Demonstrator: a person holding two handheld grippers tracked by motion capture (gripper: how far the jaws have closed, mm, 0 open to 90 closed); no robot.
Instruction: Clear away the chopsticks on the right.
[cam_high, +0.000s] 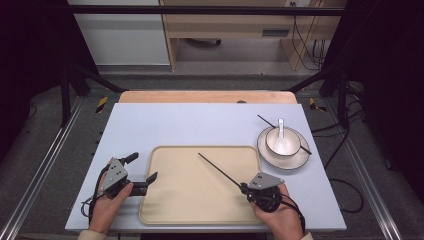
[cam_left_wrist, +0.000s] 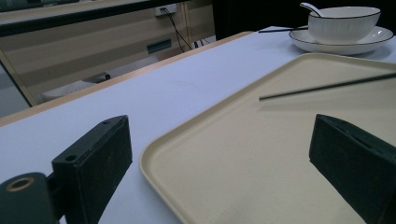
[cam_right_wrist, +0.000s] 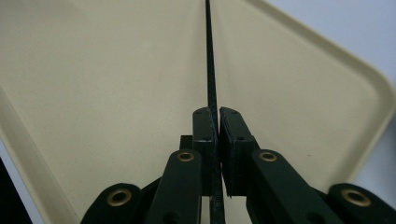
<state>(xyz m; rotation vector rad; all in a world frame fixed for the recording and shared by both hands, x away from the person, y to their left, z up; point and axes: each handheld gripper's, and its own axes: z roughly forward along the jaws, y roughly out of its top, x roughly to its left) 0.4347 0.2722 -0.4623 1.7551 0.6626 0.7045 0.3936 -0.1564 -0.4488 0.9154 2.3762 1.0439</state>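
A thin black chopstick slants from the frame's centre toward lower right above a beige tray, clenched at its near end by the right tongs; the right gripper view shows the stick pinched between both jaws. The left tongs stand released at the tray's left rim. At right on the pale surface, a second chopstick lies across a saucer bearing a white bowl with a spoon.
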